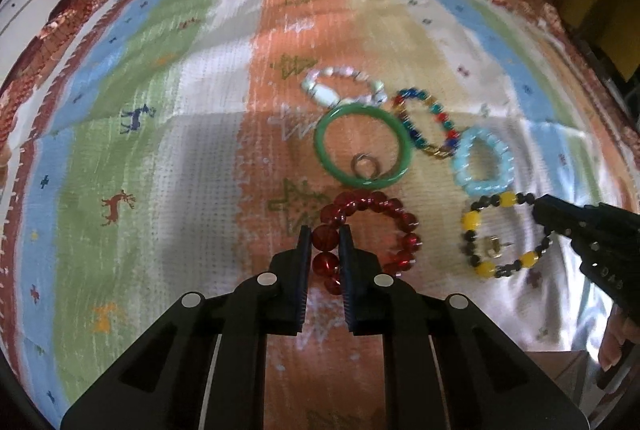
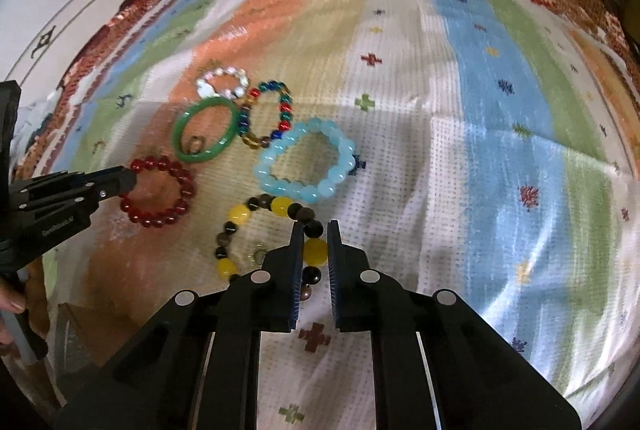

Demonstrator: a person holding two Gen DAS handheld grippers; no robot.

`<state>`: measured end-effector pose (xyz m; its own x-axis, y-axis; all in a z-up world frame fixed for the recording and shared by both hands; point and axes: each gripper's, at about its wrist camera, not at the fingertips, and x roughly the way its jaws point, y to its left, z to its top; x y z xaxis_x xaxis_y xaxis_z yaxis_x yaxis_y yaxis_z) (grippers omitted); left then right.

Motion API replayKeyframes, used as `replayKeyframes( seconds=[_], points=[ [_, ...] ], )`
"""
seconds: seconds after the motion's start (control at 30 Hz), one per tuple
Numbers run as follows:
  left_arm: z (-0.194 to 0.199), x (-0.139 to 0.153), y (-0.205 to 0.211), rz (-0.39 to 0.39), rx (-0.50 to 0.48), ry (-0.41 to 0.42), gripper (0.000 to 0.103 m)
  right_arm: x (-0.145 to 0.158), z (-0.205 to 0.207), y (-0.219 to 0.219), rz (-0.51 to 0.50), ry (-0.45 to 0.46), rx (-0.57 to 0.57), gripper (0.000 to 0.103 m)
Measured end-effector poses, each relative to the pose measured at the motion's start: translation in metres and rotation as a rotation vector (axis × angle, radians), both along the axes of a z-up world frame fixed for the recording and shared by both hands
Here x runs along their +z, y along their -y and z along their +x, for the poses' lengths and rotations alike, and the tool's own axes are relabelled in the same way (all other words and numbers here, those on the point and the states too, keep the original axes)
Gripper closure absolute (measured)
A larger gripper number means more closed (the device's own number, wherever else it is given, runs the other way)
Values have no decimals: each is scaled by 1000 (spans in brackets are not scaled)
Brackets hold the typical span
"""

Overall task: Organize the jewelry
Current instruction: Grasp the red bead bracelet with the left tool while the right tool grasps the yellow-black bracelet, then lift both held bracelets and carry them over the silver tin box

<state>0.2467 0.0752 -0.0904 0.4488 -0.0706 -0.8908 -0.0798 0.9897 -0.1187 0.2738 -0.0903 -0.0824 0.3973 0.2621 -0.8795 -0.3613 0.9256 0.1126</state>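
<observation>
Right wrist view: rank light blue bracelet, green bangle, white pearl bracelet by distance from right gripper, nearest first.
From the right gripper:
1. Light blue bracelet, just ahead, slightly left.
2. Green bangle, farther left.
3. White pearl bracelet, beyond the bangle, farthest back.

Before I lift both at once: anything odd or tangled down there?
Nothing broken or tangled. One small metal ring lies loose inside the green bangle, and a small gold piece sits inside the yellow-and-black bracelet the right tongs grip; it could get dragged.
</observation>
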Motion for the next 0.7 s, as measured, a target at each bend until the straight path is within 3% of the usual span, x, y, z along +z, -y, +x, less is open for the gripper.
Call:
replayKeyframes(
  seconds=[0.7],
  points=[
    [-19, 36, 11, -53, -5, 112, 90, 47, -27, 2, 53, 172, -10, 91]
  ],
)
